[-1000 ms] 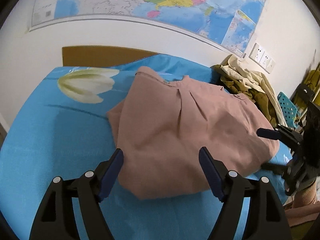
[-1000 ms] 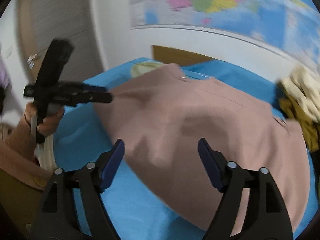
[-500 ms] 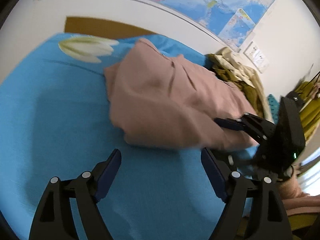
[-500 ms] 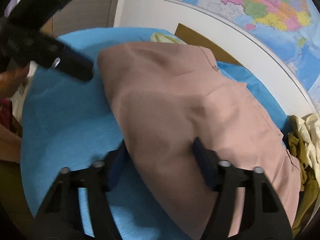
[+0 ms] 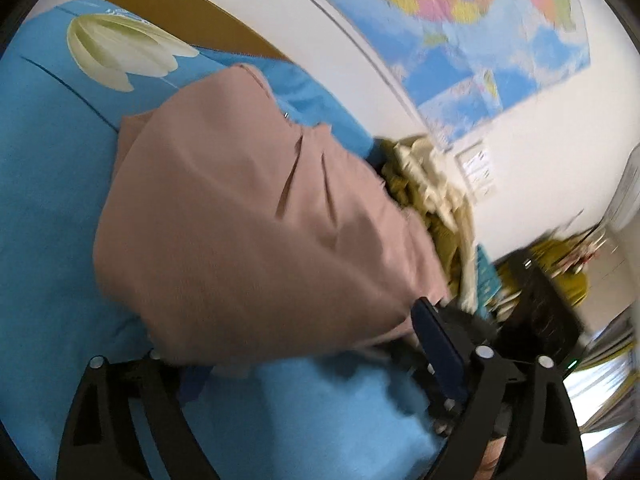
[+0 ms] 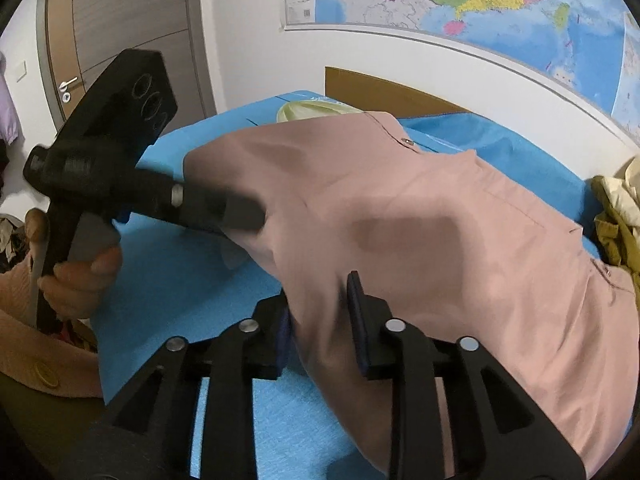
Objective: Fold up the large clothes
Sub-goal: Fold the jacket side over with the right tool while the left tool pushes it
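Note:
A dusty-pink garment (image 5: pixel 248 216) lies folded on the blue bed sheet (image 5: pixel 52 200); it also shows in the right wrist view (image 6: pixel 440 224). My left gripper (image 5: pixel 312 356) is open, its jaws on either side of the garment's near edge, with cloth draped over the left finger. My right gripper (image 6: pixel 320 320) has its jaws narrowed around a fold of the garment's near edge. The left gripper (image 6: pixel 224 208) shows in the right wrist view pushing into the garment's left side.
A pile of olive and cream clothes (image 5: pixel 432 200) lies at the garment's far right. A white tulip print (image 5: pixel 116 48) is on the sheet. A map (image 6: pixel 480 4) hangs on the wall, with a door (image 6: pixel 120 36) at left.
Both grippers moved forward onto the garment's near edge. The right jaws closed in from wide open onto a fold. The left gripper went from the bare sheet to under the garment's edge.

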{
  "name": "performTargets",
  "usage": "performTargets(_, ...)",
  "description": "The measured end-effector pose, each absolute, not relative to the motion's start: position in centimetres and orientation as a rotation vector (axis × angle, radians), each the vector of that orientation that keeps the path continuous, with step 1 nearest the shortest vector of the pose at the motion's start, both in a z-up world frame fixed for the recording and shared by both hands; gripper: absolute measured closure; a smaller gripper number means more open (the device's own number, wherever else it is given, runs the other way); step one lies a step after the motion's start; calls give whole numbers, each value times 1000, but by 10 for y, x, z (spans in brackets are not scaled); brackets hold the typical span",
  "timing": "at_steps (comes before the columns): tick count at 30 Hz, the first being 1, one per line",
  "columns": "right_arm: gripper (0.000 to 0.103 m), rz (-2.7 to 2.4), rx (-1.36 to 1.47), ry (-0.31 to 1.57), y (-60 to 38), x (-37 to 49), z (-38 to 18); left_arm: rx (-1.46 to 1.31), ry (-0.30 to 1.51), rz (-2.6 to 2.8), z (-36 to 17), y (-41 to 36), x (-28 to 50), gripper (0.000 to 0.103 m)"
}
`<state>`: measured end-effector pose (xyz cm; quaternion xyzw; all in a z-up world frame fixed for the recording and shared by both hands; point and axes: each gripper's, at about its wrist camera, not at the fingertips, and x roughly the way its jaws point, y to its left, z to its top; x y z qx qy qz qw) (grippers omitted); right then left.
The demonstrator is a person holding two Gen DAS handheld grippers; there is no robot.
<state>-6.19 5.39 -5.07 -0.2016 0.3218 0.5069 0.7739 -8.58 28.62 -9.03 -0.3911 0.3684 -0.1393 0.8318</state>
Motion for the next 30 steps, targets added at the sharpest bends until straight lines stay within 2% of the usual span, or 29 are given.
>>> performTargets(6, 71, 1128, -335, 750, 48, -54, -51, -873, 772, -286, -91, 288, -66, 14)
performTargets(9, 60, 1142, -267, 764, 35, -54, -45, -796, 798, -241, -92, 278, -49, 14)
performTargets(12, 51, 1164, -124, 785, -1, -53, -36, -703, 825, -200, -92, 270, -35, 22)
performTargets(13, 45, 1161, -54, 798, -23, -53, -34, -694, 830, -190, -93, 270, -34, 27)
performTargets(14, 41, 1154, -4, 810, -38, -51, -34, -682, 840, -172, -94, 271, -33, 38)
performTargets(17, 37, 1090, 200, 889, -99, -45, -44, -676, 851, -140, -98, 276, -36, 58)
performTargets(19, 37, 1012, 320, 926, -138, -43, -54, -671, 850, -128, -100, 278, -40, 64)
performTargets(22, 31, 915, 508, 983, -187, -40, -73, -665, 856, -117, -100, 279, -42, 65)
performTargets(24, 31, 846, 603, 994, -208, -40, -84, -644, 860, -111, -99, 276, -42, 65)
performTargets(26, 34, 804, 624, 994, -211, -37, -88, -631, 861, -108, -98, 274, -42, 65)
performTargets(30, 31, 697, 559, 975, -195, -25, -85, -631, 861, -119, -99, 275, -42, 65)
